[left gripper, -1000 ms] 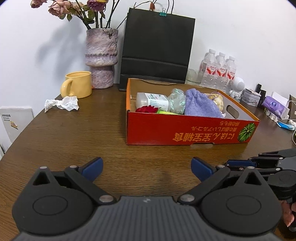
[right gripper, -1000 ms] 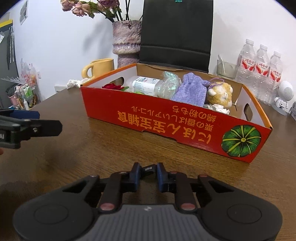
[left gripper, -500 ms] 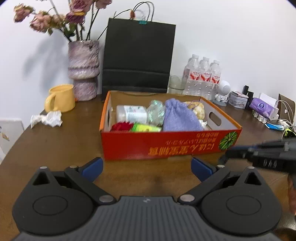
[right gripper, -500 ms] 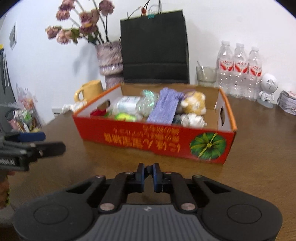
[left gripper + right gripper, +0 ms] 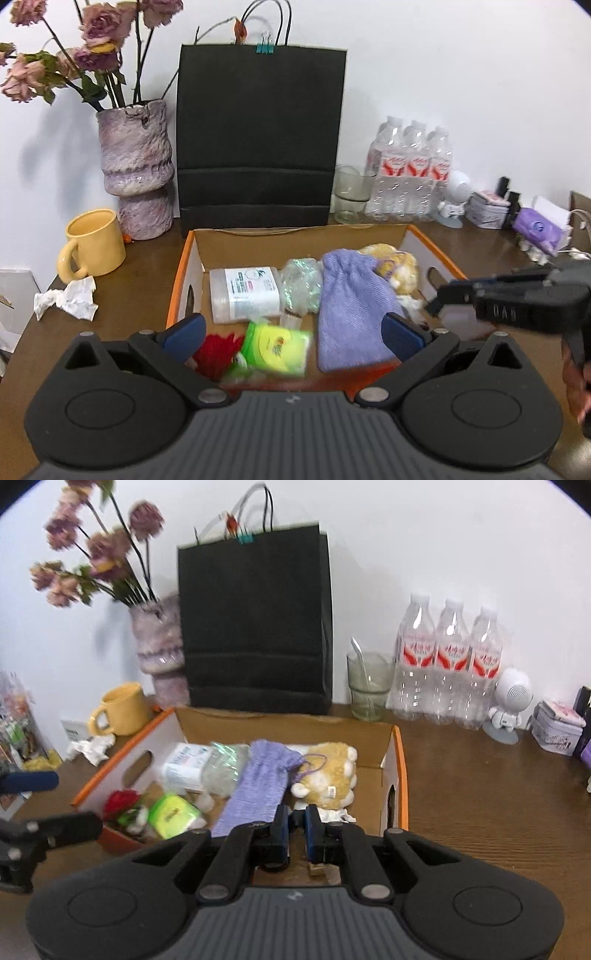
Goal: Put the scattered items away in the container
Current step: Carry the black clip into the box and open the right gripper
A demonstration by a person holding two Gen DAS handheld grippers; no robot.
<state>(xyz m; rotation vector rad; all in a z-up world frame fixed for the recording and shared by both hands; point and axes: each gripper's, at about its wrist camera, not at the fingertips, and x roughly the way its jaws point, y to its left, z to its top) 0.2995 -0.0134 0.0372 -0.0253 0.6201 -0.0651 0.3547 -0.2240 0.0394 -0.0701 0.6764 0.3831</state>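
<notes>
Your left gripper point(image 5: 291, 334) is spread wide, holding nothing, above the near edge of the box point(image 5: 186, 258). Your right gripper point(image 5: 295, 827) is nearly closed with a thin gap between its pads, holding nothing, over the box's near right corner. Inside: green packet point(image 5: 275, 347), red flower point(image 5: 214, 350), purple pouch point(image 5: 351, 310), white bottle point(image 5: 243, 293), plush toy point(image 5: 328, 771). Crumpled tissue point(image 5: 66, 301) is left of the box on the table point(image 5: 480, 794), with bare tabletop to the right. Black bag point(image 5: 258, 140) is just behind the far wall.
</notes>
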